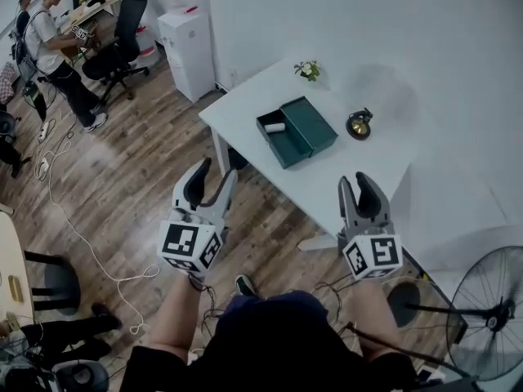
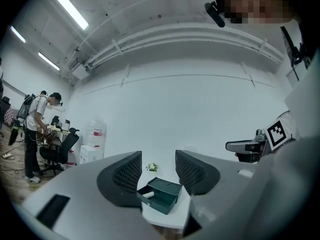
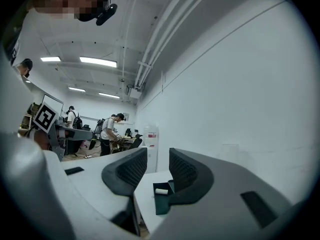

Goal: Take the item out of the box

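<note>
1. A white rectangular table (image 1: pixel 327 178) stands on a wooden plank floor (image 1: pixel 139 178) beside a white wall.
2. A dark green rectangular box (image 1: pixel 288 148) lies open on the table. Its flat green lid (image 1: pixel 312 123) rests alongside the tray and touches it.
3. The small white cylinder (image 1: pixel 275 127) lies on its side inside the tray, at the tray's far end and close to its wall.
4. The left gripper (image 1: pixel 216 174) is released. Its 2 dark ribbed pads (image 2: pixel 127 174) stand wide apart and nothing is held between them. In the left gripper view the box and the cylinder show through the gap, far off on the table.
5. The right gripper (image 1: pixel 356 180) is also released, with its 2 jaws apart and empty. In the right gripper view the near end of the tray and the cylinder show beyond the gap, partly hidden by the right-hand jaw.
6. In the head view both grippers point toward the table from its near side. The left one is over the floor and the right one is at the table's near edge. Both are well apart from the box.
7. A small potted plant with pale flowers (image 1: pixel 308 70) stands near the table's far corner. A small dark round object with a gold part (image 1: pixel 358 125) sits just to the right of the lid, apart from it.
8. A round wire-guard floor fan (image 1: pixel 490 313) stands at the lower right. A white water dispenser (image 1: pixel 189 47) stands by the wall.
9. A person in a pale shirt (image 1: pixel 49 43) stands at a desk beside a black office chair (image 1: pixel 122 35).
</note>
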